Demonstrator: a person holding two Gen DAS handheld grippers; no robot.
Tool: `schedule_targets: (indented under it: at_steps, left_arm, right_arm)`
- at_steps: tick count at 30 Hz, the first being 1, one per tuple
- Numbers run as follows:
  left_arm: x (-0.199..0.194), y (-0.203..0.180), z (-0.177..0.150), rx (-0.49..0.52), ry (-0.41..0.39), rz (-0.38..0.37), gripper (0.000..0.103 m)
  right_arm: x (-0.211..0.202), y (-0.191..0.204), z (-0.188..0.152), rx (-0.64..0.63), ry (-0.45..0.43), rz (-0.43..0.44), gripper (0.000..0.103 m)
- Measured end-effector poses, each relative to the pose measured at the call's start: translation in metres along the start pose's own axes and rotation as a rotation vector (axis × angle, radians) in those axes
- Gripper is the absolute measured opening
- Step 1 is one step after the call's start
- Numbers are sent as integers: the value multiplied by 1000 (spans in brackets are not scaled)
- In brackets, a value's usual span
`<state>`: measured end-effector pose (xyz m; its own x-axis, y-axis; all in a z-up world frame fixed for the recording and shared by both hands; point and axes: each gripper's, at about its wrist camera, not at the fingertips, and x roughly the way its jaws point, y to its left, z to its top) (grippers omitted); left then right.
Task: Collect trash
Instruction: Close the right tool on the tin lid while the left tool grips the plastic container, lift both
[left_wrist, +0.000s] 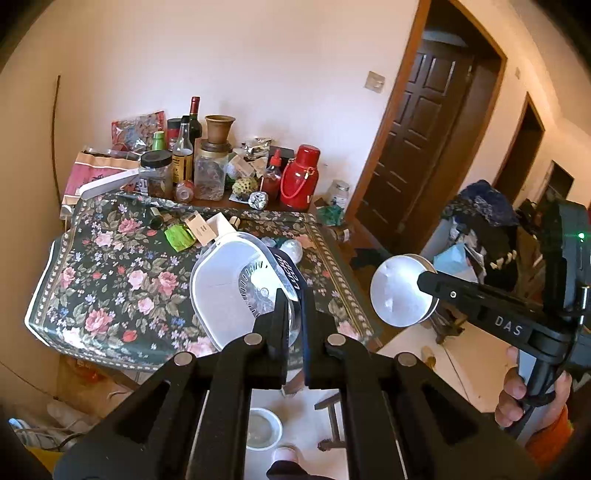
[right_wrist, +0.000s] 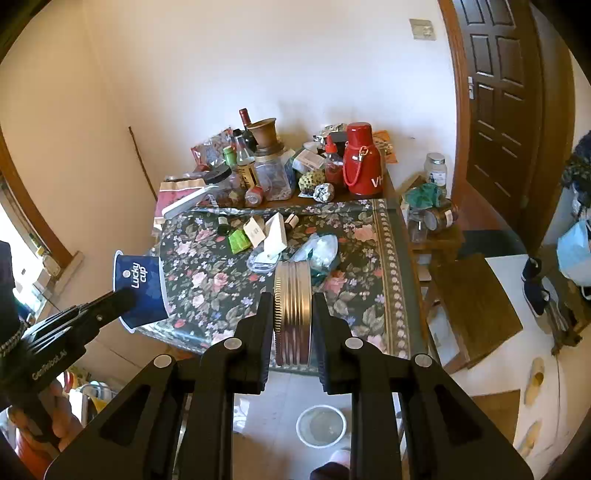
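My left gripper (left_wrist: 293, 306) is shut on the rim of a blue paper "Lucky cup" (left_wrist: 236, 288), whose white inside faces the camera; in the right wrist view the cup (right_wrist: 142, 286) hangs left of the table. My right gripper (right_wrist: 293, 306) is shut on a round metal lid (right_wrist: 293, 314) held on edge; in the left wrist view the lid (left_wrist: 400, 291) shows its flat silver face. Both are held above the front edge of the floral-cloth table (right_wrist: 207, 273). On the cloth lie a green wrapper (right_wrist: 239, 240), a white carton (right_wrist: 277, 230), clear plastic packaging (right_wrist: 321, 249) and small bottles.
Jars, bottles, a brown vase (right_wrist: 264, 134) and a red thermos (right_wrist: 360, 162) crowd the table's far side. A white bowl (right_wrist: 321, 426) sits on the floor below. A wooden stool (right_wrist: 476, 306) and a side stand with jars (right_wrist: 432, 218) are to the right, by a dark door.
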<state>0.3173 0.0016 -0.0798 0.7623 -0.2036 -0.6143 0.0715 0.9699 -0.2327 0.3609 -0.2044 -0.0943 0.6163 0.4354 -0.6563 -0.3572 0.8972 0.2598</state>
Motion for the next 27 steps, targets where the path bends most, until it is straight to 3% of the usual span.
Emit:
schedule_targets:
  at_steps: [8,15,27]
  left_arm:
    - [-44,16,-43,39,44,-27,4]
    - [-52,29,-84,38,123,-39,4]
    - [1,40,-145,-22,289,-24,4]
  right_arm:
    - [-24,37,-44,34,9,-38,18]
    - [-25,54,-87,67,67,-54,18]
    - [21,46,-141,80,222,-46,18]
